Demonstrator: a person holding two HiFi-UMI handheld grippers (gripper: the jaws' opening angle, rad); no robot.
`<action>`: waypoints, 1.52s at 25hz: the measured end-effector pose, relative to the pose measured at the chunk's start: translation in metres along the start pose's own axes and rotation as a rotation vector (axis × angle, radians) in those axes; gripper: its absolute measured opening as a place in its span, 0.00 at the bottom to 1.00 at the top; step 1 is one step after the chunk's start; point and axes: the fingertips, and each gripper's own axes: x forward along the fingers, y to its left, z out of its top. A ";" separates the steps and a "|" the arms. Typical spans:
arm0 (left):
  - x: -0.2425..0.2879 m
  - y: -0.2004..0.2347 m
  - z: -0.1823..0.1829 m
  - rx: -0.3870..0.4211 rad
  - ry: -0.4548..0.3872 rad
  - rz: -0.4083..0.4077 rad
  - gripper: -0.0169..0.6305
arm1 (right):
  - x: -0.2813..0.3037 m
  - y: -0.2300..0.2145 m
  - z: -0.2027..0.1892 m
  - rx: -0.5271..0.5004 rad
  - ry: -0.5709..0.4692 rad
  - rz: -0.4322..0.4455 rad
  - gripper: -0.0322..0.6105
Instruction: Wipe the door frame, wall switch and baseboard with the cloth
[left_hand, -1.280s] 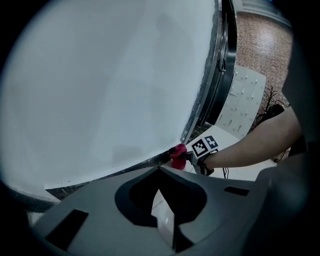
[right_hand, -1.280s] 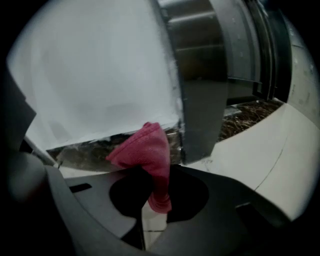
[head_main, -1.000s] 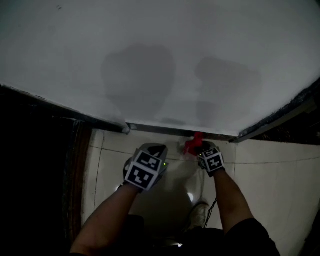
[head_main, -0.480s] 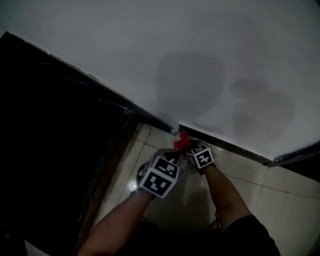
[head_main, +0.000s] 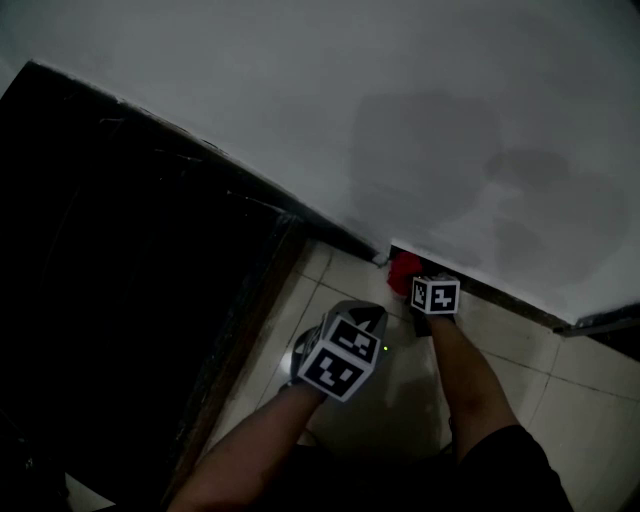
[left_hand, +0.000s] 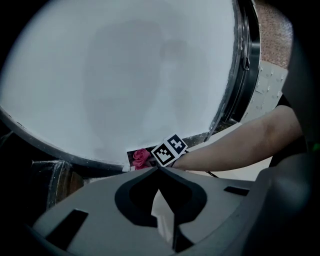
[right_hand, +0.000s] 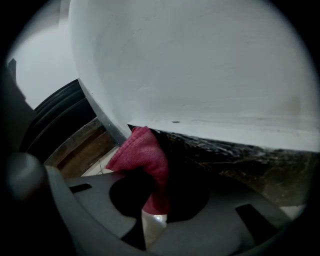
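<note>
A red cloth (head_main: 403, 270) is pressed against the left end of the dark baseboard (head_main: 500, 297), where the white wall meets the floor. My right gripper (head_main: 416, 282) is shut on it. In the right gripper view the cloth (right_hand: 142, 152) bunches out of the jaws against the baseboard (right_hand: 235, 150), with the wooden door frame (right_hand: 82, 145) just to its left. My left gripper (head_main: 365, 318) hovers over the tiles behind and left of the right one, shut with nothing in it (left_hand: 159, 168). No wall switch shows.
A dark doorway (head_main: 110, 260) fills the left side, edged by the brown door frame (head_main: 250, 330). Pale floor tiles (head_main: 560, 400) run to the right. A black metal frame (left_hand: 247, 65) stands at the wall's right end. A cable trails by the person's right arm.
The right gripper has slid the cloth leftward along the baseboard to its end by the door frame. The left gripper followed it left, and the head view swung toward the doorway.
</note>
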 end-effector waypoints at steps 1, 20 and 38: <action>0.002 -0.003 0.000 0.002 0.003 -0.006 0.01 | -0.003 -0.002 0.000 0.008 -0.004 0.004 0.14; 0.035 -0.051 0.023 0.071 -0.007 -0.061 0.01 | -0.076 -0.075 -0.021 0.111 0.000 -0.074 0.14; 0.082 -0.113 0.043 0.112 -0.005 -0.150 0.01 | -0.146 -0.155 -0.051 0.156 -0.002 -0.169 0.14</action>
